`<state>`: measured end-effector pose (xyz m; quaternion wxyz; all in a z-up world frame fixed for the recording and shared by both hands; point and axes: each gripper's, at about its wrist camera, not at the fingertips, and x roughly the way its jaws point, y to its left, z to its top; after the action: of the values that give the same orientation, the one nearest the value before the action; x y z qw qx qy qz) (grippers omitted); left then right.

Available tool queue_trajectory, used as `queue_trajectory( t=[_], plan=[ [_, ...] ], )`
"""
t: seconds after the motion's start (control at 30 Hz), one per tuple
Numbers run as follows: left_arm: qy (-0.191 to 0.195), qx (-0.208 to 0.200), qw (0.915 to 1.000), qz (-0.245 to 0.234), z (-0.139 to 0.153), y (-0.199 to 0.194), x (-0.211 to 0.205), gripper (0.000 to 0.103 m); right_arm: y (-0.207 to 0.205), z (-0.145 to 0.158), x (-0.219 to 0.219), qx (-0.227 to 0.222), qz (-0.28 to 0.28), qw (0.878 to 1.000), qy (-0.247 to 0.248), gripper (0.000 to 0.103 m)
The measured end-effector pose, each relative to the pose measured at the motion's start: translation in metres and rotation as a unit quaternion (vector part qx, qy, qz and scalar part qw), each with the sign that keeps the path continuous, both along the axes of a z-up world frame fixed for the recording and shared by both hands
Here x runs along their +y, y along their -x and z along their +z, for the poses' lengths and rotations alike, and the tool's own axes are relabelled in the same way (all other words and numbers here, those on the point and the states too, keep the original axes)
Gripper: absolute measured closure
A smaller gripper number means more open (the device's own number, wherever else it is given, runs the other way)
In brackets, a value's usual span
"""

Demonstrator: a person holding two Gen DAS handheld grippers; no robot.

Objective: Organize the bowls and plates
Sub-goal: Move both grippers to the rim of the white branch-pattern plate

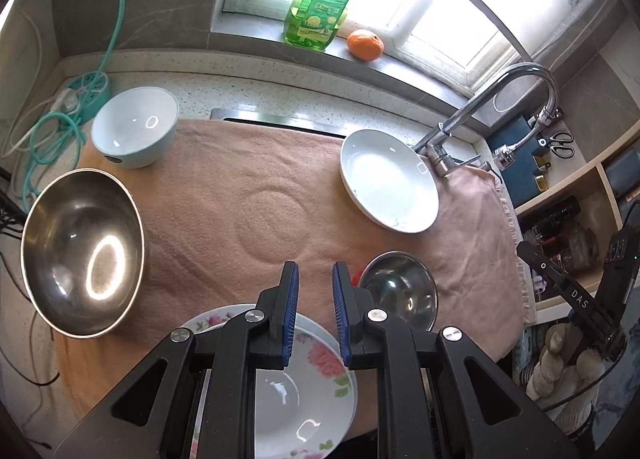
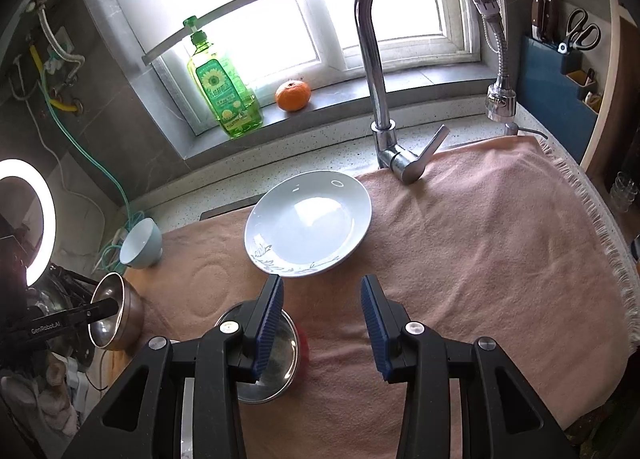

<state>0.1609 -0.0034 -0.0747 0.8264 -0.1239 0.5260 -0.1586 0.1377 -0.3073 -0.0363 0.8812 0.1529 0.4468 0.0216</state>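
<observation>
- Left wrist view: the left gripper (image 1: 314,271) has its jaws narrowly parted with nothing between them, tilted down above a floral plate (image 1: 308,391) at the near edge of the pink towel (image 1: 240,187).
- Right wrist view: the right gripper (image 2: 322,287) is spread wider and empty, just near of the white plate (image 2: 308,223) lying flat mid-towel, with a small steel bowl (image 2: 280,363) under its left finger.

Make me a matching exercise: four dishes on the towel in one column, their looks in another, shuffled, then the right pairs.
Dishes:
1. Bowl by the green power strip
2. Plate nearest the tap
3. Large bowl at the towel's left edge
4. Plate under the left fingers

Looks:
A. Pink flowers on the rim
B. Shiny steel
C. Pale blue outside
D. White with a thin leaf sketch

Pairs: 1-C, 2-D, 3-B, 4-A
</observation>
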Motion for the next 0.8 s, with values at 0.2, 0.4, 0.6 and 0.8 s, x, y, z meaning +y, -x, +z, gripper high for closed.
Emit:
queue_trajectory(
  t=[0.2,0.4,0.6,0.8],
  plan=[
    [0.014,0.012,0.9988,0.045,-0.007,-0.008,-0.022,0.087,-0.033,-0.013,-0.027,0.008,0.039,0.999,-0.014,0.066],
    [0.019,0.028,0.9966,0.076,-0.019,-0.024,-0.044,0.087,-0.059,-0.035,-0.046,0.018,0.064,0.997,-0.028,0.067],
    [0.0,0.029,0.9962,0.082,-0.025,-0.04,-0.064,0.088,-0.083,-0.061,-0.057,0.033,0.085,0.995,-0.039,0.067],
    [-0.009,0.046,0.9958,0.079,-0.043,-0.064,-0.079,0.088,-0.109,-0.084,-0.06,0.049,0.097,0.993,-0.043,0.068]
  ],
)
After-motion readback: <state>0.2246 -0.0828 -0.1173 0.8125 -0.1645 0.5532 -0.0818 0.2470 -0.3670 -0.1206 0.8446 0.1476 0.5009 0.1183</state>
